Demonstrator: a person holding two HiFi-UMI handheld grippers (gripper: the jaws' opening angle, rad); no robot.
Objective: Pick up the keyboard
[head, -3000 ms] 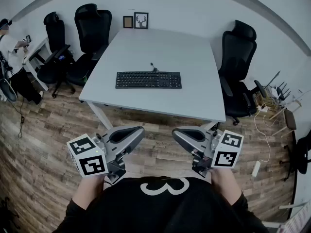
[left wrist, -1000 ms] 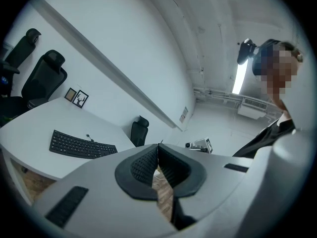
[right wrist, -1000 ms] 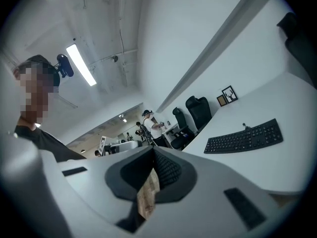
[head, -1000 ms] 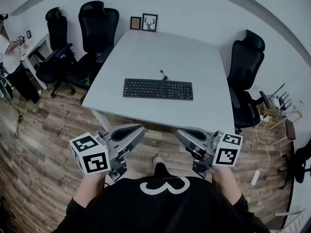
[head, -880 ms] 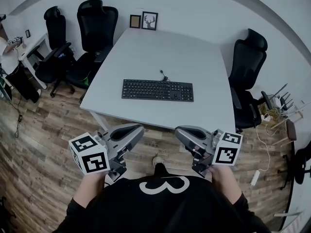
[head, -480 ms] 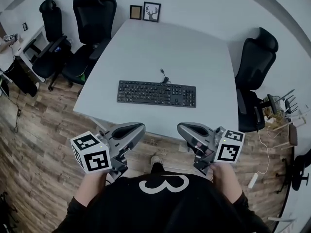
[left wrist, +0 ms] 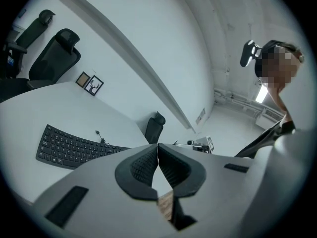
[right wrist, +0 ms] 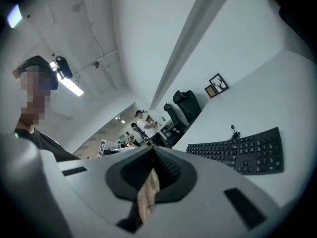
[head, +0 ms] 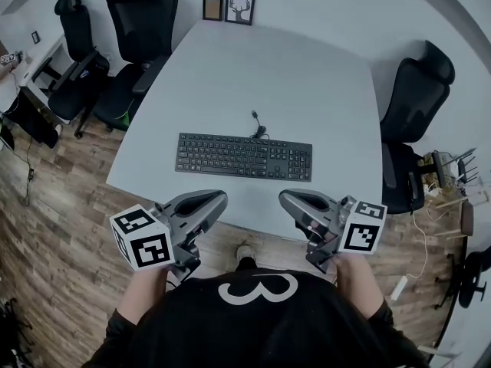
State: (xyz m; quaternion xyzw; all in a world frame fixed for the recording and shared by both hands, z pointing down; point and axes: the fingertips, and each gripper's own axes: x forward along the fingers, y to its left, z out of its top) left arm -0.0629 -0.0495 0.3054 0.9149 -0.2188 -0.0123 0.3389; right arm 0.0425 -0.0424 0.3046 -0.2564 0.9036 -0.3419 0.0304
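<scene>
A black keyboard [head: 244,156] lies flat near the front edge of the white table [head: 307,75], its cable curling off behind it. My left gripper [head: 219,198] hovers at the table's front edge, just short of the keyboard's left half, jaws shut and empty. My right gripper [head: 285,198] hangs level with it, short of the keyboard's right half, also shut and empty. In the left gripper view the closed left gripper [left wrist: 158,151] has the keyboard [left wrist: 69,148] to its left. In the right gripper view the keyboard [right wrist: 242,152] sits right of the shut right gripper [right wrist: 152,153].
Black office chairs stand at the table's far left [head: 138,14] and right [head: 418,90]. Two small picture frames [head: 238,7] lean against the wall at the back edge. A desk [head: 31,60] is at far left; cables and a rack [head: 449,175] lie on the wooden floor at right.
Both grippers have come forward to the table's front edge, and the keyboard now lies much closer to them. Both have stayed shut.
</scene>
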